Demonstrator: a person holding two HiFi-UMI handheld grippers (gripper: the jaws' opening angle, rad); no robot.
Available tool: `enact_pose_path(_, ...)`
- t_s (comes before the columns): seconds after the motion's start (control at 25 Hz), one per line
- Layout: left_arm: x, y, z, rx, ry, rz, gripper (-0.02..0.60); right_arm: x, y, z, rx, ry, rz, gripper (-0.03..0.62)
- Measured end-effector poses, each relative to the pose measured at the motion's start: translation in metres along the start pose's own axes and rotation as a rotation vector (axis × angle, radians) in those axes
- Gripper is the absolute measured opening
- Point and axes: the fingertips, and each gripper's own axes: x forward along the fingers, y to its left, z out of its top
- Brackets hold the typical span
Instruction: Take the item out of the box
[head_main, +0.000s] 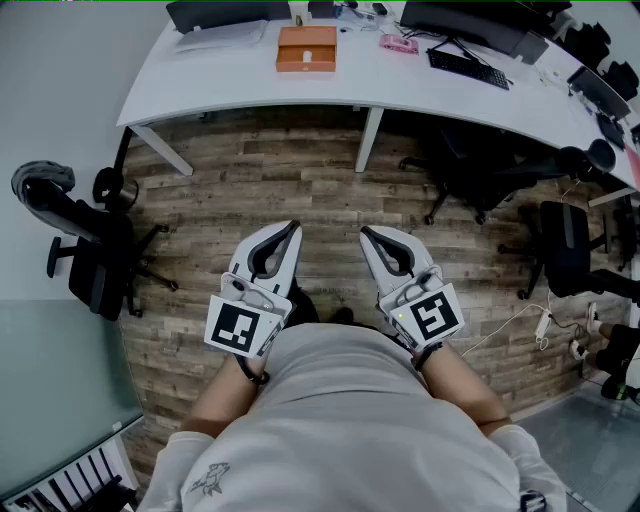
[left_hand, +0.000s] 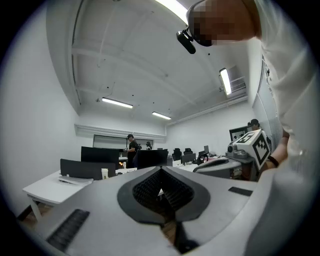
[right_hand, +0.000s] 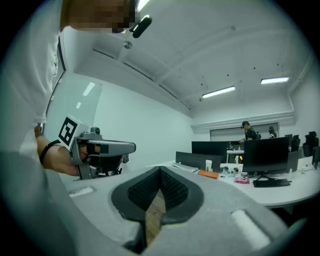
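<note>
Standing well short of the white desk (head_main: 230, 72), nothing gripped
My left gripper (head_main: 292, 229) and right gripper (head_main: 367, 234) hang empty, jaws pressed together; arriving like that, I'd likely shove the orange box (head_main: 307, 48) across the desk rather than grip it. It lies flat on that desk, lid seemingly closed, item hidden

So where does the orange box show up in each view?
Head view: the orange box is at top centre, on the white desk.
Left gripper view: the box is not visible; the desk is at lower left.
Right gripper view: the box is just right of centre, on the desk.
Shared landmark: the white desk.
</note>
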Motion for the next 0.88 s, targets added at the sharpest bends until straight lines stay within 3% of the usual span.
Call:
enact_pose_path(0.48, 0.008, 0.077, -0.024, -0.047, 0.036, -0.004, -0.002, 0.067, -0.017, -0.011, 0.02, 0.016, -0.012, 0.002)
enact_pose_path(0.88, 0.018, 0.205, -0.016, -0.058, 0.035, -0.059, -0.002, 0.172, -0.042, 0.003, -0.006, 0.066, -0.094, 0.002)
